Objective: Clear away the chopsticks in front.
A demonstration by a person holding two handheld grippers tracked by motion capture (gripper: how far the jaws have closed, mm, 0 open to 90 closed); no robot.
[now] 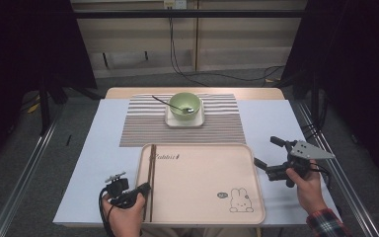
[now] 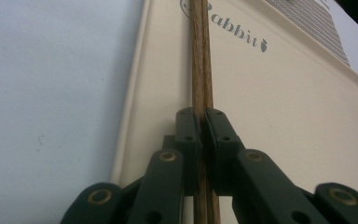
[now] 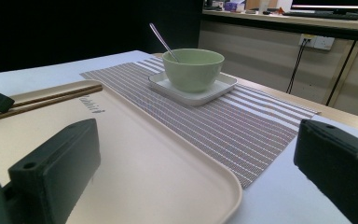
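The chopsticks (image 1: 151, 182) were a pair of thin, dark brown wooden sticks with visible grain, lying side by side and touching. They ran lengthwise along the left side of the beige tray (image 1: 202, 202), just inside its rim. The left gripper (image 1: 143, 188) had its fingers (image 2: 189, 140) clamped on the chopsticks near their near end, low over the tray. The right gripper (image 1: 266, 152) was held off the tray's right edge above the worktop (image 1: 94, 163), its fingers (image 3: 56, 163) wide apart with nothing between them. Beyond the tray lay a striped placemat (image 1: 143, 123), carrying a white square plate (image 1: 197, 120) with a pale green bowl (image 1: 185, 103) and a metal spoon (image 1: 165, 102) leaning in it. The tray bore a rabbit drawing (image 1: 240, 201) near its right corner.
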